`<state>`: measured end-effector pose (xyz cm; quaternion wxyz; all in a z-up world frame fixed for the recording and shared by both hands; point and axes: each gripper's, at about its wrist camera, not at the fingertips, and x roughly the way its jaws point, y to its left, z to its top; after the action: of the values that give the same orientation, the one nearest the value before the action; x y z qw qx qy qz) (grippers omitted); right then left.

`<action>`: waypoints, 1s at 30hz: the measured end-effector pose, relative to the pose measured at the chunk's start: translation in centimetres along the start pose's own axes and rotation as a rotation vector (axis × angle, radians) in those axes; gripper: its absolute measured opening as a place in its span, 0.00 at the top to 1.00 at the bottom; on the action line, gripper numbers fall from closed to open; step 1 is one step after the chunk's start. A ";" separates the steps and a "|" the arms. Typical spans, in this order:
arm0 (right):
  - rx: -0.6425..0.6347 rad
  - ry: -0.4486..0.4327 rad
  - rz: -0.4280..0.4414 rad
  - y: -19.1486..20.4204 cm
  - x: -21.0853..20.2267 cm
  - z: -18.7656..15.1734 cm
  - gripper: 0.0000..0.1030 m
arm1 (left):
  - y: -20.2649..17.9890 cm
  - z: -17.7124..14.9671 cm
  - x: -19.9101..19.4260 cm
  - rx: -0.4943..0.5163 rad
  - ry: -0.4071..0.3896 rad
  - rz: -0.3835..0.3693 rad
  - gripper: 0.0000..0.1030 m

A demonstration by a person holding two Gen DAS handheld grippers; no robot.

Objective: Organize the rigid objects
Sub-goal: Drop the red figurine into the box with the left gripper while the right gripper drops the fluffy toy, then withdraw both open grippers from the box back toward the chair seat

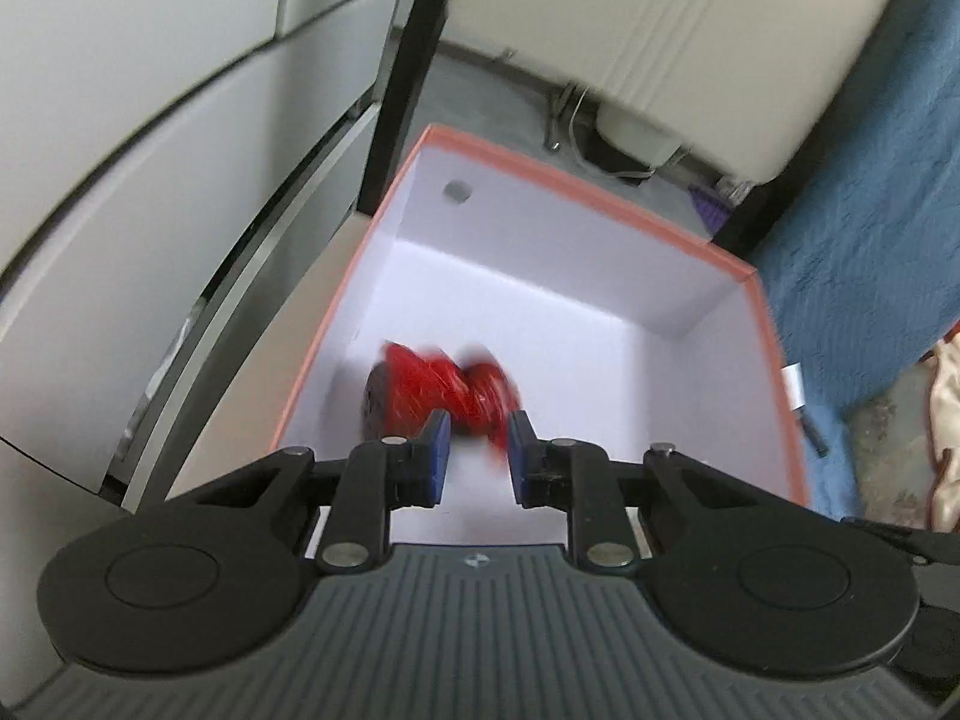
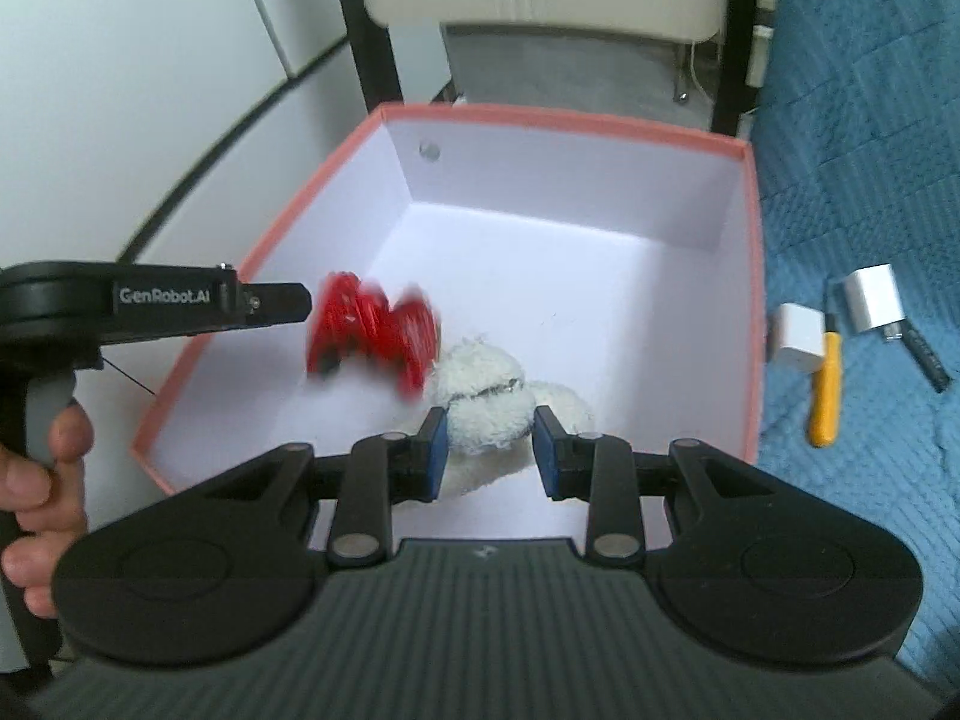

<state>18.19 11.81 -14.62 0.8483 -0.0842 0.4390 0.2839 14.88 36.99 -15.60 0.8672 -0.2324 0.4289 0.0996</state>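
A pink-rimmed box (image 1: 600,195) (image 2: 564,120) with a white inside lies below both grippers. A red spool-shaped object (image 1: 438,390) (image 2: 372,330) shows as a blur over the box floor near its left wall. It is just beyond the tips of my left gripper (image 1: 480,450) (image 2: 303,300), whose blue pads stand a narrow gap apart with nothing between them. My right gripper (image 2: 489,438) is shut on a white plush toy (image 2: 486,384), which hangs low inside the box near its front.
A blue blanket (image 2: 870,150) lies right of the box with two white plug blocks (image 2: 798,339), a yellow-handled tool (image 2: 825,390) and a dark pen (image 2: 927,360) on it. Black chair legs (image 2: 375,30) stand behind the box. A hand (image 2: 36,468) holds the left gripper's handle.
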 end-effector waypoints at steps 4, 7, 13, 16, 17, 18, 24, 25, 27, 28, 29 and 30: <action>-0.003 0.040 -0.033 0.1 2.1 0.0 0.67 | 1.3 -0.4 1.8 -0.012 0.042 -0.010 0.76; -0.003 0.045 -0.039 0.1 2.3 -0.1 0.65 | 0.9 -0.4 3.1 -0.002 0.051 -0.014 0.76; 0.016 0.020 -0.009 -0.1 0.8 0.1 0.38 | 0.5 -0.3 1.6 0.008 0.020 -0.019 0.76; 0.019 -0.003 0.005 -0.2 -0.8 -0.1 0.29 | -0.1 0.0 0.1 0.012 -0.009 -0.019 0.76; 0.019 -0.013 0.012 -0.3 -1.4 -0.2 0.29 | -0.4 0.0 -0.5 0.016 -0.019 -0.018 0.76; 0.019 -0.024 0.017 -0.4 -2.1 -0.2 0.29 | -0.7 -0.1 -1.0 0.019 -0.028 -0.019 0.75; -0.007 -0.085 0.009 -0.6 -5.2 -0.3 0.29 | -3.2 -1.1 -4.5 0.033 -0.077 -0.030 0.75; -0.010 -0.097 0.007 -0.8 -5.9 -0.5 0.29 | -3.9 -1.4 -5.0 0.036 -0.086 -0.032 0.75; -0.011 -0.120 -0.002 -1.2 -7.3 -0.9 0.29 | -4.8 -1.8 -5.9 0.040 -0.097 -0.035 0.75; -0.011 -0.131 -0.006 -1.4 -7.9 -1.0 0.29 | -5.3 -2.1 -6.5 0.043 -0.104 -0.039 0.75; -0.009 -0.142 -0.010 -1.7 -8.5 -1.2 0.29 | -5.8 -2.4 -6.9 0.047 -0.109 -0.042 0.75; -0.006 -0.154 -0.013 -2.1 -9.4 -1.6 0.29 | -6.3 -2.6 -7.4 0.050 -0.114 -0.044 0.75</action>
<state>14.02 5.65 -8.38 0.8810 -0.0677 0.3712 0.2854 10.91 30.41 -9.15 0.8977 -0.2139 0.3761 0.0829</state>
